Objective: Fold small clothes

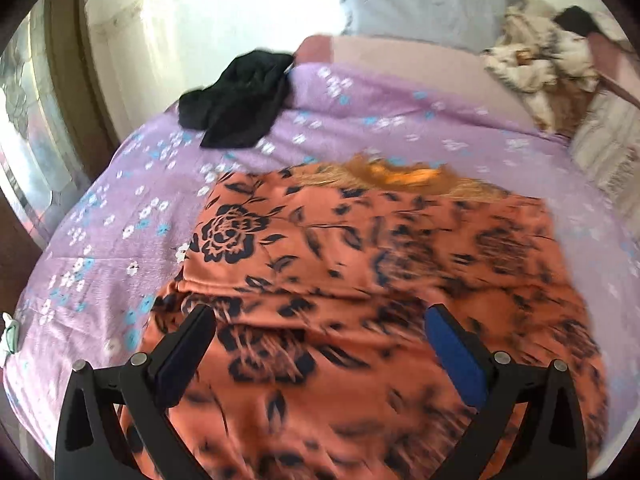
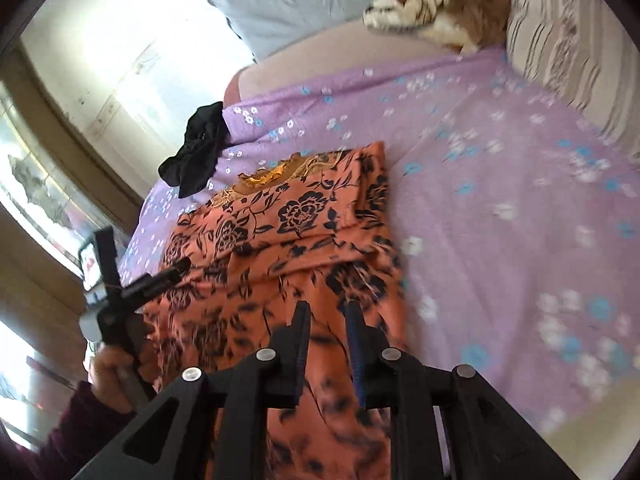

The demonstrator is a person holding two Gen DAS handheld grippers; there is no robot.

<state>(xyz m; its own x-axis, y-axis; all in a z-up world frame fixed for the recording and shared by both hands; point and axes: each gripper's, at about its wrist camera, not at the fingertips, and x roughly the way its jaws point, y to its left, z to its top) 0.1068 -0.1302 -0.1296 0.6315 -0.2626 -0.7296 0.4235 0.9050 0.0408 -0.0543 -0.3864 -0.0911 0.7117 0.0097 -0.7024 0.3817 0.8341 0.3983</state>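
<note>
An orange garment with a dark flower print and a yellow lace neckline lies spread on the purple flowered bedsheet. My left gripper hovers over its near part, jaws wide open, nothing between them. In the right wrist view the same garment has its right side folded in over the middle. My right gripper hangs above its lower right part with a narrow gap between the pads and no cloth in them. One of the left gripper's fingers shows at the garment's left edge, held by a hand.
A crumpled black garment lies at the bed's far left edge. A grey pillow, a cream and brown patterned cloth and a striped pillow sit at the head. A window is on the left.
</note>
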